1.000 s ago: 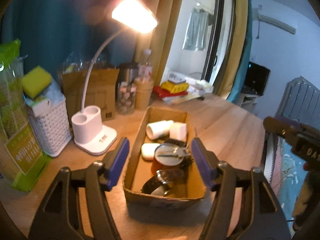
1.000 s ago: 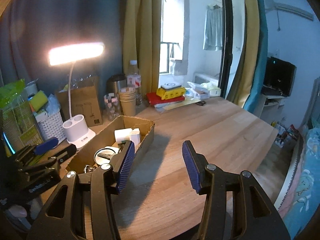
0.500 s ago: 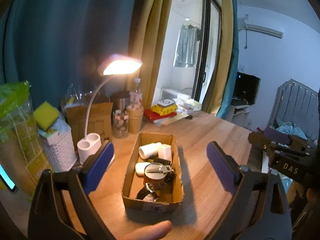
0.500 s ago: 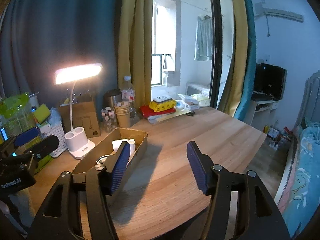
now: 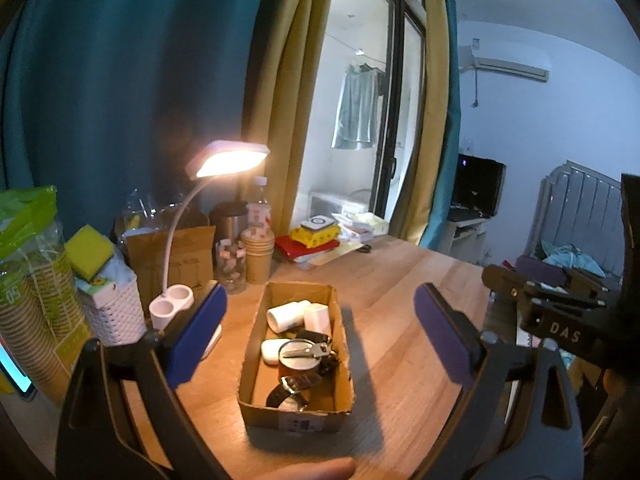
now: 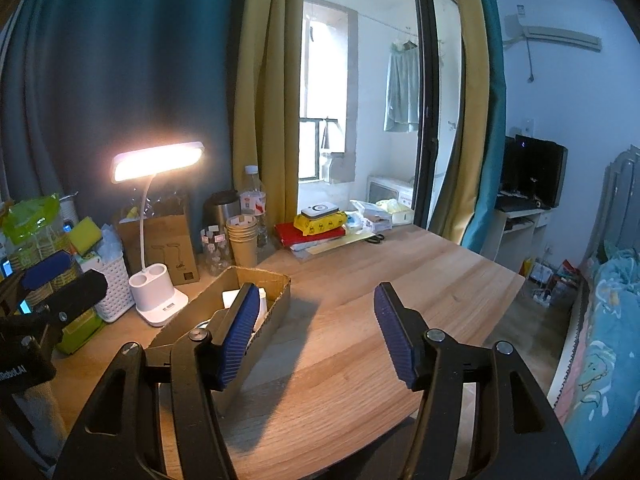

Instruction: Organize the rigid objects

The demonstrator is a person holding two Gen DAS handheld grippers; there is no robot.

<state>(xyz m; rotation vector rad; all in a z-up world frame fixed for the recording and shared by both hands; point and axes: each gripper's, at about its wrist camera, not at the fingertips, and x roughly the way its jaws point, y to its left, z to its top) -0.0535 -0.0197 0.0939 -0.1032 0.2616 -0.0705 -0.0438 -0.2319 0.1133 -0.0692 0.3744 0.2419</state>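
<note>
Wooden desk [image 5: 400,280], cardboard box [image 5: 296,414] lengthwise away

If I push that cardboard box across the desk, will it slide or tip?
The cardboard box probably slides: it looks low, long and flat-bottomed on the smooth wooden desk. Its thin walls may flex, and the loose items inside could shift.

Left gripper [image 5: 320,328]: jaws spread wide, nothing between the pads, blue pads at left and right of the lower frame. A fingertip [image 5: 316,470] shows at the bottom edge. Right gripper [image 6: 316,336]: jaws parted, empty, filling the lower centre of its frame.
</note>
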